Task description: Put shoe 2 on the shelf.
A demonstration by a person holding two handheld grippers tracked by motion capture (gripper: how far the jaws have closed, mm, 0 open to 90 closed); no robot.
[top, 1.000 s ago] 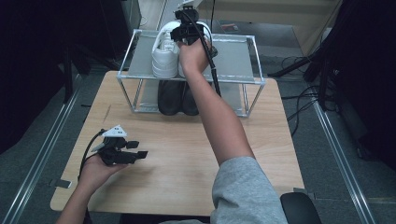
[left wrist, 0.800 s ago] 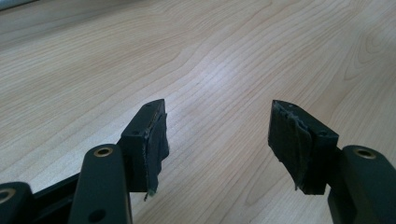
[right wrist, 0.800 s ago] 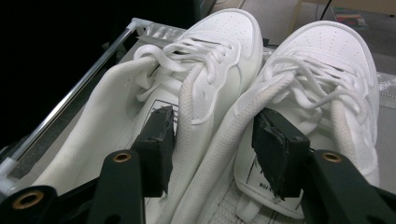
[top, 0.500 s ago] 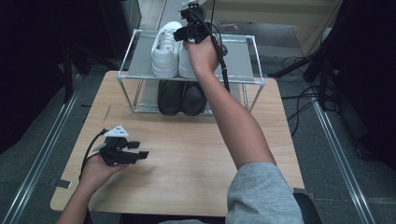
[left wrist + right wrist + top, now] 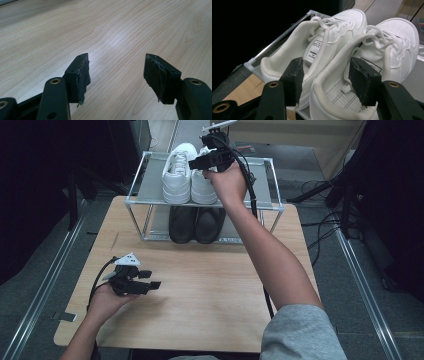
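Right gripper (image 5: 200, 161) above the white sneakers (image 5: 190, 177) on the rack's (image 5: 260, 187) top shelf, jaws just been opening, nothing between them. Left gripper (image 5: 154, 279) open, empty, near the surface's (image 5: 210, 290) left edge.

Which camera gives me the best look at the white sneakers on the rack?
The right gripper view: the white sneakers are close up there, with laces, tongue labels and insoles clear beyond the open right gripper. The high view shows them small, side by side on the rack's top shelf. The left gripper view faces the bare table.
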